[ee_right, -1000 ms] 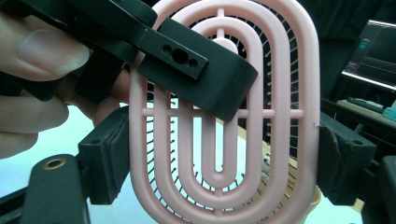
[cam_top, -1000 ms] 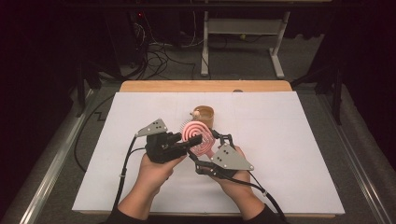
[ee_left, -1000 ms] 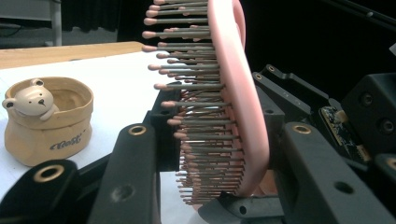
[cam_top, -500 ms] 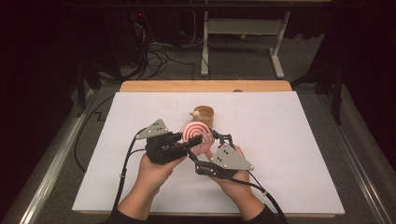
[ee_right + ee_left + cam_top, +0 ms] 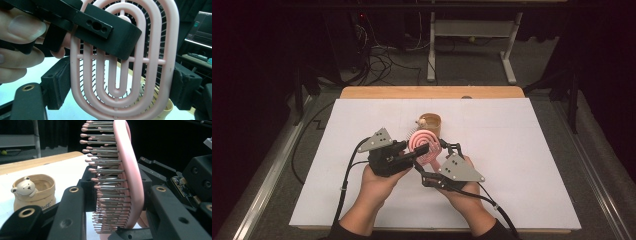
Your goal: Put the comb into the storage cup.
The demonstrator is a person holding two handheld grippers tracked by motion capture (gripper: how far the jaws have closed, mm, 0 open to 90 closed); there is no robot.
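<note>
From above, a small tan cup (image 5: 432, 121) with a bear figure on its rim stands on the white table (image 5: 522, 150); just in front of it both grippers hold a pink brush (image 5: 425, 145) upright.

Along the left gripper (image 5: 110, 202), its jaws clamp the brush face and back; the cup's print is unreadable, its inside looks empty.

The right gripper (image 5: 120, 85) pinches the brush's two edges.
</note>
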